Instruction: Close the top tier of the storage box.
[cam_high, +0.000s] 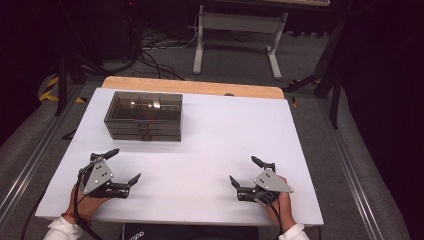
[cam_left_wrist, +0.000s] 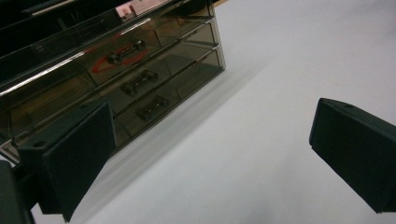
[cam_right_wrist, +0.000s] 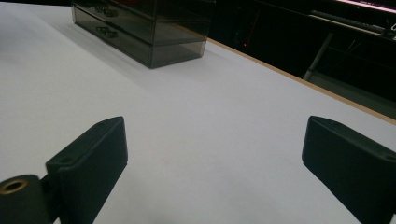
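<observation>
Both grippers rest low in the high view, the left gripper (cam_high: 121, 166) at lower left and the right gripper (cam_high: 246, 171) at lower right, each with its jaws spread wide and nothing between them. In the left gripper view the dark pads (cam_left_wrist: 74, 158) frame bare white table (cam_left_wrist: 261, 93), and the right gripper's pads (cam_right_wrist: 91, 154) do the same in its own view.

Beyond them, in the upper left of the high view, stands the smoky drawer box (cam_high: 143, 116), nearer the left gripper and well apart from both. It looks like rigid, glossy plastic, probably light and slippery on its flat walls, so it may slide when pulled. The small handles (cam_left_wrist: 139, 82) on the three drawer fronts seem the natural place to pinch.

Something red shows through the top drawer (cam_left_wrist: 114, 58), but the tinted wall blurs it beyond identifying. The box's left end is cut off in the left gripper view.
</observation>
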